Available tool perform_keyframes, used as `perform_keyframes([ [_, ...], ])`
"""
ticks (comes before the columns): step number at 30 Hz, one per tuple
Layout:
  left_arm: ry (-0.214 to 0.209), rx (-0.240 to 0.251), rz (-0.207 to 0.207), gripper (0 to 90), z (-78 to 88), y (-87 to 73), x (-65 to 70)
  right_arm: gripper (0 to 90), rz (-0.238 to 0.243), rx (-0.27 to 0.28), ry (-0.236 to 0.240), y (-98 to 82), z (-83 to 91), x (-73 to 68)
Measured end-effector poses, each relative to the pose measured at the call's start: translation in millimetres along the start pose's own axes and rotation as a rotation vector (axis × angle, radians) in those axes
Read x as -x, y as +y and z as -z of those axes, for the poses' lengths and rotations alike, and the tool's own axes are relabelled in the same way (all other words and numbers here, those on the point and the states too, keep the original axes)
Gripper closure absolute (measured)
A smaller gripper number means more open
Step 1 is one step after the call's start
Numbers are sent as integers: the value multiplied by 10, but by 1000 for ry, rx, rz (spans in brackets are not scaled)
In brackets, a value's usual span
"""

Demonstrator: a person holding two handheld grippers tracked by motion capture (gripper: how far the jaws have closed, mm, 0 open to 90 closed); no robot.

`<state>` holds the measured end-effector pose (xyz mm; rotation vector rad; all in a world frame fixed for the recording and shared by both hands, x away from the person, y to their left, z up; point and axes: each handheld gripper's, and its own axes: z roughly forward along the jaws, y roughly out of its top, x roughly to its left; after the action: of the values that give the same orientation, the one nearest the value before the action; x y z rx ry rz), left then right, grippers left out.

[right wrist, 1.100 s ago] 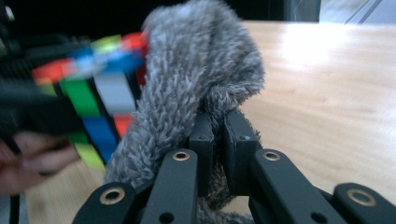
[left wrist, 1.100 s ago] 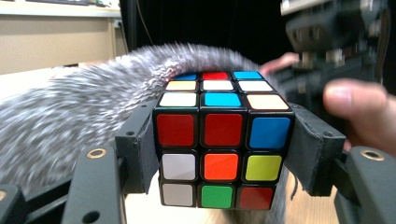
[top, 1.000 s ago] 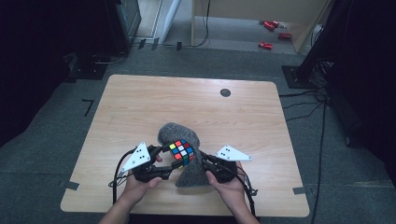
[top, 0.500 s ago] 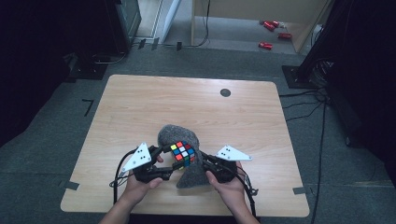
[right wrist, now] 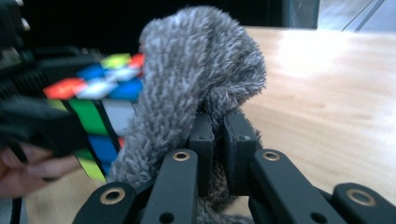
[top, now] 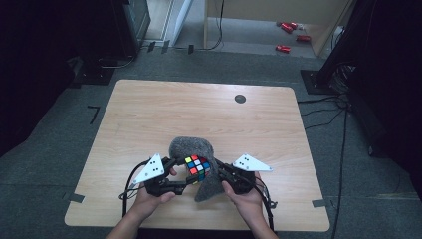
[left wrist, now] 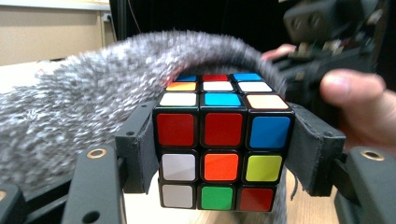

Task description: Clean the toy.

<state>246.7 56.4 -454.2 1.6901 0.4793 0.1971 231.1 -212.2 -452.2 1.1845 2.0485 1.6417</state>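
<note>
A puzzle cube and a fuzzy grey cloth, each held in a gripper.

The left gripper (top: pixel 180 180) squeezes the color cube (left wrist: pixel 222 148) between its two pads, up above the wooden table (top: pixel 149 114) near the front edge. The right gripper (right wrist: pixel 215 140) is pinched tight on the fuzzy grey cloth (right wrist: pixel 196 79), which hangs over the cube's far side.

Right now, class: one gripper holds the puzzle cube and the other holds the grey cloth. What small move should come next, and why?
Probably draw the cloth across the cube's top face. The left gripper is shut on the cube's sides, the right gripper pinches the cloth, and the cloth already arches over the cube, so a wipe looks ready.
</note>
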Motion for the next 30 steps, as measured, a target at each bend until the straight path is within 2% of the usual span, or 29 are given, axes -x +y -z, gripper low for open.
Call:
perform_keyframes([
  [3,16,29,35,355,66,24,-74,843,11,-32,9,-53,-68,-29],
  [5,19,34,39,355,79,26,-89,842,14,-32,11,-44,-64,-44],
  [7,15,36,47,356,90,27,-105,841,34,-7,14,17,-14,-78],
  [8,-3,25,48,356,69,17,-96,840,34,8,15,39,10,-82],
  [9,-3,25,48,356,69,17,-96,840,34,8,15,39,10,-82],
  [11,-26,5,30,356,14,1,-38,842,25,46,10,80,67,-69],
  [13,-22,3,23,356,6,3,-25,843,19,47,11,78,69,-58],
  [15,-24,8,24,356,10,12,-24,843,-8,28,25,31,32,-2],
  [18,-11,32,37,356,57,37,-57,842,-5,-26,30,-35,-44,7],
  [20,-1,57,53,356,100,57,-91,842,-3,-35,34,-52,-64,3],
  [21,9,92,71,356,148,76,-128,842,-2,-45,42,-77,-93,-16],
  [23,13,107,87,356,169,85,-146,842,-1,-49,51,-89,-109,-34],
  [24,11,129,107,356,187,91,-168,841,11,-58,72,-110,-145,-93],
  [30,-4,128,102,356,130,79,-97,840,65,-67,135,-148,-225,-330],
])
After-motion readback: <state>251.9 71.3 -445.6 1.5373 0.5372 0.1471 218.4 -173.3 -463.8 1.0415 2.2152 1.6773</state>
